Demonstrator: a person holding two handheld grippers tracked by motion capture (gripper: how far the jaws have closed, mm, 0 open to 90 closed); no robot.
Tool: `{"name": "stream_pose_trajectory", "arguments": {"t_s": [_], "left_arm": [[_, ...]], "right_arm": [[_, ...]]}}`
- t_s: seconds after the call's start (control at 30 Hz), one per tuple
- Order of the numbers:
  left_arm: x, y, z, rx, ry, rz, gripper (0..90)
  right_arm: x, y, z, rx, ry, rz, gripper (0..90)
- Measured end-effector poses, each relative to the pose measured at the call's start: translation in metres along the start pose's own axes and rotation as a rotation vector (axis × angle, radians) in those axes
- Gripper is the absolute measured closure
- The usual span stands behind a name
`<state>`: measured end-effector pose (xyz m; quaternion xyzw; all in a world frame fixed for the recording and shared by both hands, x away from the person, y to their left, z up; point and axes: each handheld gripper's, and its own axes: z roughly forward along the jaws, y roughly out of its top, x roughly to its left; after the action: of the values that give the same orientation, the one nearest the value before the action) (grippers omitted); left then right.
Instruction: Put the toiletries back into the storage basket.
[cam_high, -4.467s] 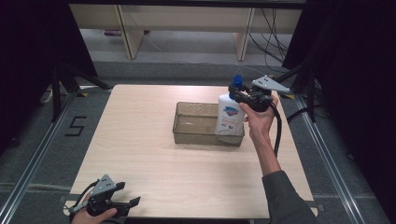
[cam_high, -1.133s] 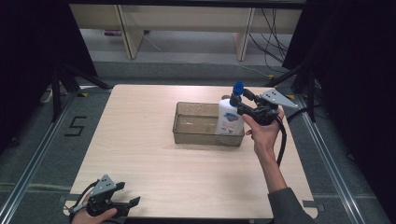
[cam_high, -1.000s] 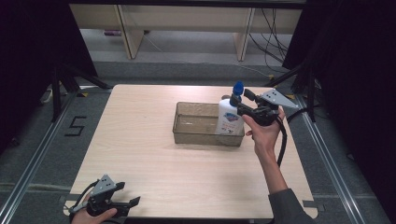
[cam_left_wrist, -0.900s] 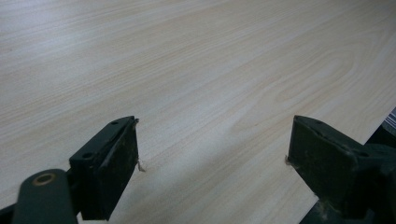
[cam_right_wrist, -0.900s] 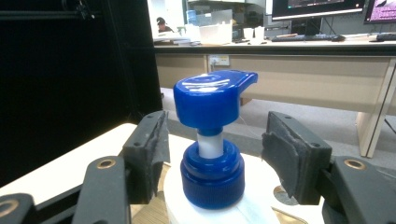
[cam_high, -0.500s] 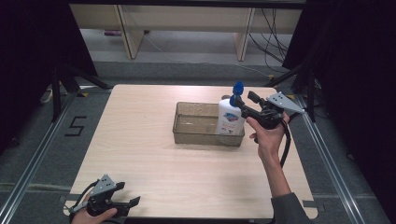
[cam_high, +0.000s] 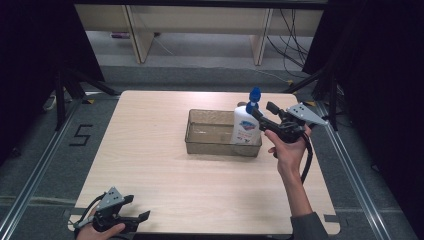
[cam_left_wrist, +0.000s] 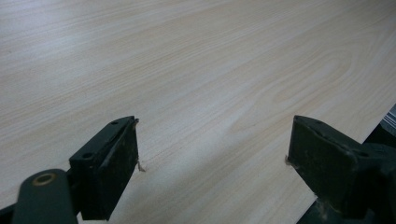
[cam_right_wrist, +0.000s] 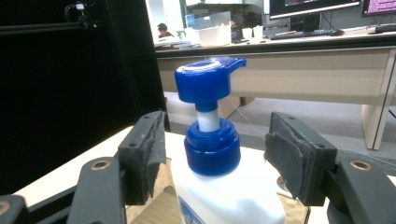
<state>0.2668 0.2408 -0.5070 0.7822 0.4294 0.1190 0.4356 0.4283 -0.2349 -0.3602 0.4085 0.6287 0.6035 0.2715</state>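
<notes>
- Soap bottle, white with a blue pump, stands upright at the right end of the clear tray; I read it as inside the tray and resting on its floor, though the high view can't quite rule out that it sits against the near wall.
- Right gripper sits level at the pump neck. In the right gripper view the bottle is between the jaws with a gap on each side of the blue collar; pads are off it. The jaws have just been opening, so this reads as a release.
- Judgement: the placing is basically done. What's left is backing the right gripper clear without knocking the pump.
- Tray is near the middle-right of the table.
- Left gripper is parked at the near left corner, well apart from the tray, jaws spread with nothing but tabletop between them.
</notes>
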Motion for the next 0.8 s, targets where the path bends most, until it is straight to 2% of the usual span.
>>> {"name": "stream_pose_trajectory", "arguments": {"t_s": [0.33, 0.37, 0.43, 0.47, 0.5, 0.57, 0.63, 0.7, 0.77, 0.8], "left_arm": [[0.0005, 0.0000, -0.0001, 0.004, -0.007, 0.012, 15.5], [0.0005, 0.0001, -0.0001, 0.004, -0.007, 0.013, 15.5], [0.0026, 0.0005, -0.0022, 0.032, -0.007, 0.046, 15.5], [0.0026, 0.0004, -0.0022, 0.032, -0.007, 0.046, 15.5], [0.0026, 0.0004, -0.0023, 0.032, -0.007, 0.045, 15.5], [0.0012, 0.0001, -0.0007, 0.011, -0.006, 0.020, 15.5], [0.0028, 0.0004, -0.0023, 0.034, -0.005, 0.047, 15.5], [0.0027, 0.0004, -0.0023, 0.034, -0.008, 0.046, 15.5], [0.0008, -0.0001, -0.0001, 0.005, -0.009, 0.017, 15.5], [0.0029, 0.0004, -0.0023, 0.035, -0.008, 0.047, 15.5]], "right_arm": [[0.0002, -0.0017, -0.0021, -0.005, 0.004, -0.008, 37.6], [0.0006, -0.0018, -0.0027, 0.005, -0.007, -0.011, 37.6], [0.0011, -0.0020, -0.0035, 0.009, -0.001, -0.003, 37.5], [0.0024, -0.0024, -0.0041, 0.013, -0.005, 0.012, 37.5], [0.0011, -0.0025, -0.0038, 0.008, 0.000, -0.010, 37.5], [0.0012, -0.0028, -0.0036, 0.003, 0.002, -0.009, 37.5], [0.0011, -0.0036, -0.0035, 0.005, -0.001, -0.006, 37.5], [0.0013, -0.0037, -0.0041, 0.006, 0.003, -0.004, 37.5], [0.0012, -0.0040, -0.0045, 0.009, -0.005, -0.005, 37.5], [0.0014, -0.0041, -0.0052, 0.015, -0.014, -0.002, 37.5]]}}
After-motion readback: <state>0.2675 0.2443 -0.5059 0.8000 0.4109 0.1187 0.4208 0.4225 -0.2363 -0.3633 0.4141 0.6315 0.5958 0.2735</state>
